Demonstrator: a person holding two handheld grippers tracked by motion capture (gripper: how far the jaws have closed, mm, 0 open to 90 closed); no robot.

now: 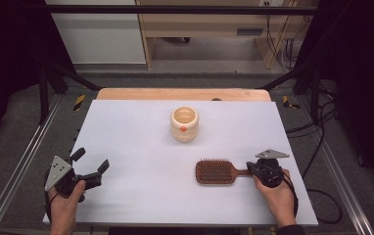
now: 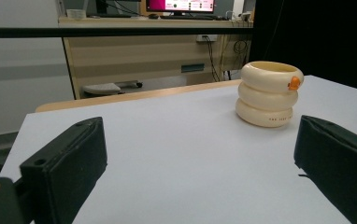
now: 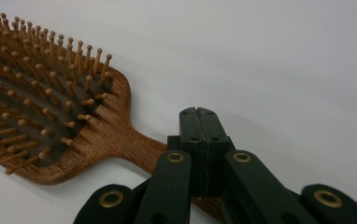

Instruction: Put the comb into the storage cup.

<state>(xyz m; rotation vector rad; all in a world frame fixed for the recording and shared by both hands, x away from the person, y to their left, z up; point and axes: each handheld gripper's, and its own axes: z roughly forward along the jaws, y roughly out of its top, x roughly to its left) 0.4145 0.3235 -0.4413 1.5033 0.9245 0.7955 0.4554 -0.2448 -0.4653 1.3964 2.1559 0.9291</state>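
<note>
- The high view is evenly lit from above; the white bench is bright while the surroundings at both sides fall into near black.
- Shadows on the bench are soft and short, close under the hairbrush and the cream cup.
- The high view is rather soft and grainy, with fine detail lost.
- In the left gripper view, the black claw pads close to the lens are blurred; the cup is sharper, and a bright screen glows far back.
- In the right gripper view, the brush's bristles are crisp, with a faint shadow beneath its edge; the bench fades to grey toward the upper corners.
</note>
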